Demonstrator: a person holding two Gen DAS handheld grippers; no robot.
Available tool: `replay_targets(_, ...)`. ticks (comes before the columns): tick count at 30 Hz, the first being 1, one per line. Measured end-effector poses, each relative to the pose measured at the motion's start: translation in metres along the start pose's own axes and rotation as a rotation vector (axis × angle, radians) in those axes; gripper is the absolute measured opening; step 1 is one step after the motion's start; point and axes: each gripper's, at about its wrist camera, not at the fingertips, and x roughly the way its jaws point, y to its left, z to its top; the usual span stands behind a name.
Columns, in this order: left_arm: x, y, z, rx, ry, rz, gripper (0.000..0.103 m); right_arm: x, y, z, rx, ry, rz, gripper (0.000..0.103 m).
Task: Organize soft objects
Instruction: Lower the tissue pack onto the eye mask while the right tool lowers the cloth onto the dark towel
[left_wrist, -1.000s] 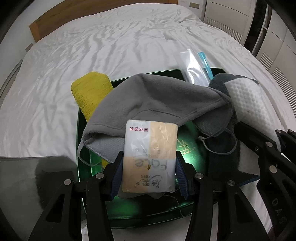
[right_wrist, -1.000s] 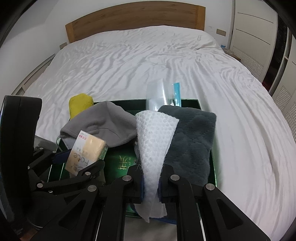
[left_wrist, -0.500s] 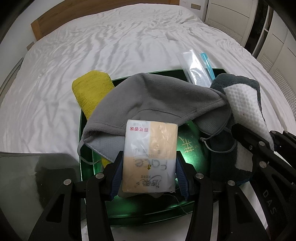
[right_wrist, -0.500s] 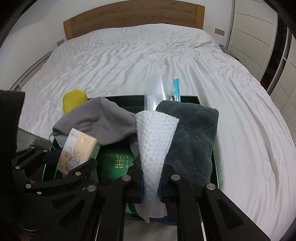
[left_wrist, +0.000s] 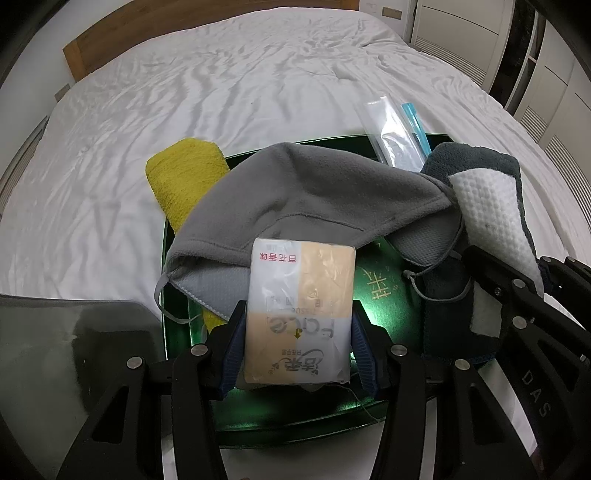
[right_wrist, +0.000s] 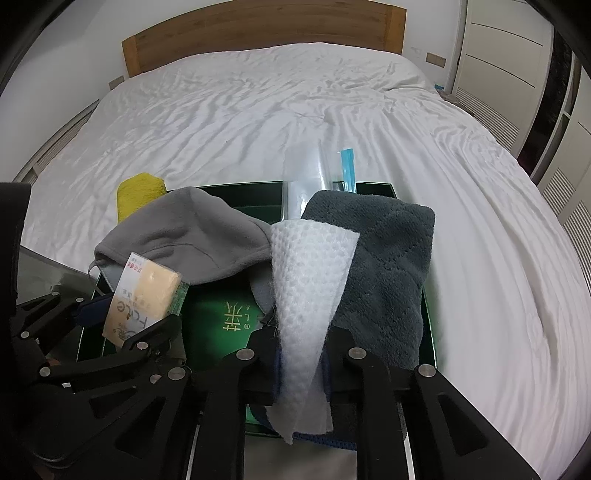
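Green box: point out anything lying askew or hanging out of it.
The yellow towel lies half over the green box's left rim, and the clear plastic bag sticks out past the far edge onto the bed.

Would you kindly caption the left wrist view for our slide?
Left gripper clamps a tissue pack over the green tray, beside a grey fleece mask.

One tissue pack (left_wrist: 299, 314); three cloths (left_wrist: 184, 177) (right_wrist: 388, 258) (right_wrist: 306, 295); one mask (left_wrist: 306, 195); one tray (right_wrist: 218, 317).
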Motion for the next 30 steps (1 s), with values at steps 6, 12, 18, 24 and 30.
replay_targets(6, 0.0, -0.0002, 0.0005, 0.003, 0.0, 0.004, 0.047, -0.0021, -0.0004, 0.0003, -0.001, -0.002, 0.005, 0.031)
replay_targets(12, 0.0006, 0.0003, 0.0002, -0.003, 0.003, 0.008, 0.047, -0.0033, -0.0002, 0.0011, -0.004, 0.002, 0.006, 0.031)
replay_targets(18, 0.0005, 0.0006, 0.0001, 0.0, 0.002, 0.013, 0.047, -0.0021, -0.0017, 0.0021, -0.005, 0.007, 0.009, 0.034)
replay_targets(24, 0.0023, 0.0006, 0.0007, 0.004, 0.01, 0.013, 0.048, 0.0005, -0.0022, 0.0029, -0.007, 0.017, 0.012, 0.037)
replay_targets(30, -0.0005, 0.0, 0.0038, 0.011, 0.011, 0.012, 0.048, 0.0003, -0.0034, 0.0065, -0.007, 0.021, 0.017, 0.045)
